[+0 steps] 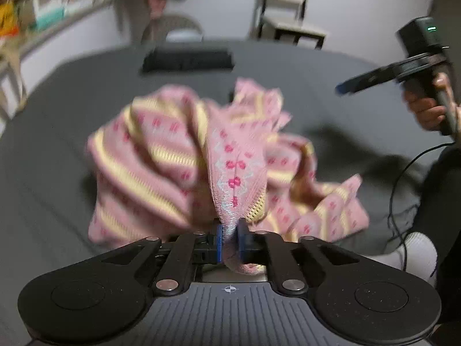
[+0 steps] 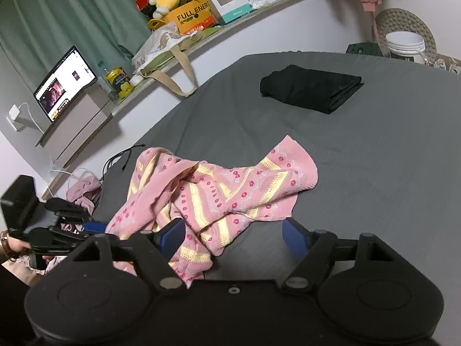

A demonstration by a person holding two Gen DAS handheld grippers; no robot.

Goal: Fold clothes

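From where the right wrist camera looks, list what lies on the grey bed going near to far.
right gripper, open, nearest → pink patterned garment, crumpled → bare grey bed sheet → folded black garment, farthest.

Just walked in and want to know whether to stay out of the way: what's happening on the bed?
A person is folding clothes with two tools. The left hand-held gripper is shut on an edge of the crumpled pink patterned top, lifting it off the grey bedsheet. The right hand-held gripper is open just above the top, holding nothing. A black garment already lies folded farther back.
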